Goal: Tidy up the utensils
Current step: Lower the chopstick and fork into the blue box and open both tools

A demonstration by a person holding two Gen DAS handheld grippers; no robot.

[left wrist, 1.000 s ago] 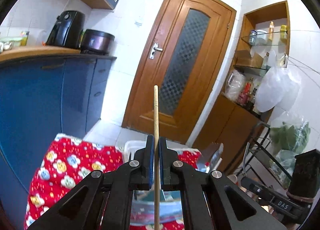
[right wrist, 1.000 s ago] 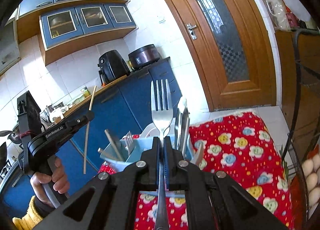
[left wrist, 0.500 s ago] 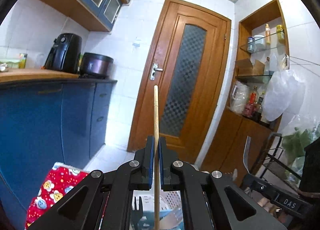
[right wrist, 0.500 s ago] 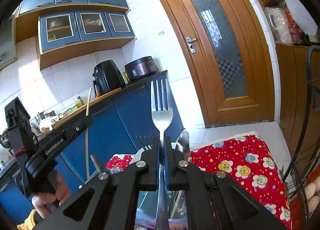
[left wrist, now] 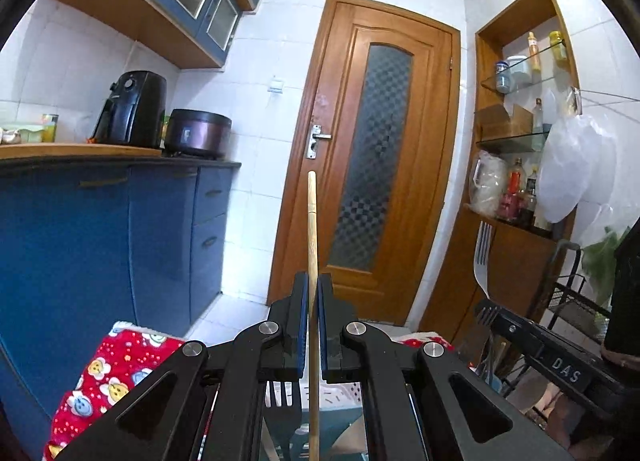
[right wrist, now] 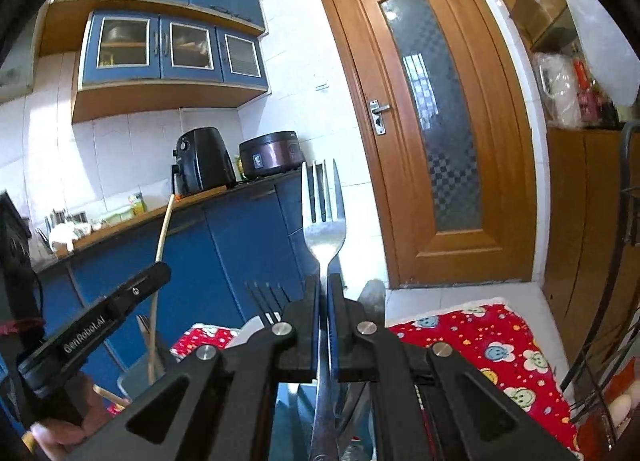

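Note:
My left gripper (left wrist: 313,281) is shut on a wooden chopstick (left wrist: 312,229) that stands upright between its blue pads. My right gripper (right wrist: 323,281) is shut on a steel fork (right wrist: 323,217), tines up. Each tool shows in the other view: the fork (left wrist: 482,261) at the right of the left wrist view, the chopstick (right wrist: 163,229) and the left gripper (right wrist: 154,273) at the left of the right wrist view. Below both grippers sits a light utensil basket (left wrist: 340,399) holding a black fork (left wrist: 280,401), mostly hidden by the gripper bodies. More utensils (right wrist: 266,297) stick up from it.
A red flowered cloth (right wrist: 492,345) covers the table under the basket. Blue cabinets (left wrist: 100,245) with an air fryer (left wrist: 130,109) and a cooker stand at the left, a wooden door (left wrist: 376,165) ahead, and a wire rack (right wrist: 616,301) with eggs at the right.
Both views have tilted up, so less of the cloth and basket shows. The two grippers have come closer together above the basket, each still gripping its utensil.

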